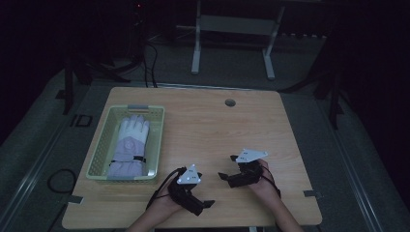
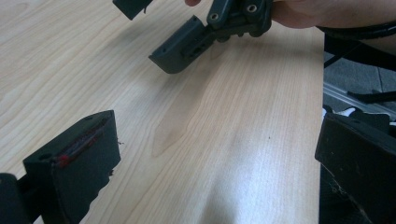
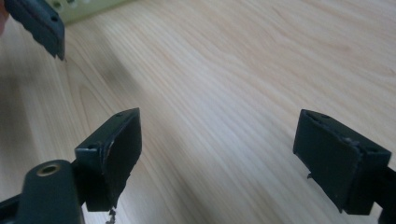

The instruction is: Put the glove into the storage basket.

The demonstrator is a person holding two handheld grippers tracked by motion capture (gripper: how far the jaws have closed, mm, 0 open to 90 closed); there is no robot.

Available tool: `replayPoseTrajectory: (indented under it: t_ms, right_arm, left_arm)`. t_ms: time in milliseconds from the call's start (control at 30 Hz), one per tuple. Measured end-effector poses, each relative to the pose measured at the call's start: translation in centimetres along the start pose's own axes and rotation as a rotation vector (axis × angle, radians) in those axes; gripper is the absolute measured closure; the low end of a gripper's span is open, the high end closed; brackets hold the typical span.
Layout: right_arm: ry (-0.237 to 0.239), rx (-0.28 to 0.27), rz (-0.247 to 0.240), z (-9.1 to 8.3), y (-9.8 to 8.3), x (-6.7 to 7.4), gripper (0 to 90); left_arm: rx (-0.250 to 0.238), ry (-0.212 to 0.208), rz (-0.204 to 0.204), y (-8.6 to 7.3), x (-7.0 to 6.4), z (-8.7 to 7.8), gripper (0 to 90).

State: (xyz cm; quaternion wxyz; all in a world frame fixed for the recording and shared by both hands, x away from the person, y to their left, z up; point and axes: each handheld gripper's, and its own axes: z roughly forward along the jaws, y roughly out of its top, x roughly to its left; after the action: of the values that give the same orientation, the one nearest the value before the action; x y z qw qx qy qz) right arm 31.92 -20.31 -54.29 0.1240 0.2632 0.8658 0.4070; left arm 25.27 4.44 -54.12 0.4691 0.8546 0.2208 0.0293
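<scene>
A white and lavender glove [image 1: 129,145] lies flat in a pale green basket [image 1: 97,155] on the left of the wooden table [image 1: 217,130]. My left gripper [image 1: 203,191] is near the table's front edge, right of the basket, open and pointing right. My right gripper [image 1: 228,167] faces it from a short way off, also open. In the left gripper view, my own left gripper [image 2: 215,158] spans bare wood, with the right gripper [image 2: 156,25] ahead. The right gripper [image 3: 224,154] holds nothing over bare wood in the right gripper view.
A round cable hole [image 1: 230,102] sits near the table's far edge. A metal frame [image 1: 232,43] stands on the dark floor beyond. A corner of the basket [image 3: 93,9] and one jaw of the left gripper show at the top left of the right gripper view.
</scene>
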Motion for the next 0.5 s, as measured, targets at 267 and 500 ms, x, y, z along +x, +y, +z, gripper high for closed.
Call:
replayPoseTrajectory:
  t_ms: [267,500]
  right_arm:
    - [-0.022,0.013,0.023,-1.1,-2.1,-0.9,15.2]
    - [-0.056,-0.013,0.044,-2.5,-3.5,-1.4,14.2]
  left_arm:
    - [0.013,-0.019,0.022,0.1,-0.3,1.9,0.1]
    - [0.011,-0.021,0.062,0.3,-1.0,3.1,0.0]
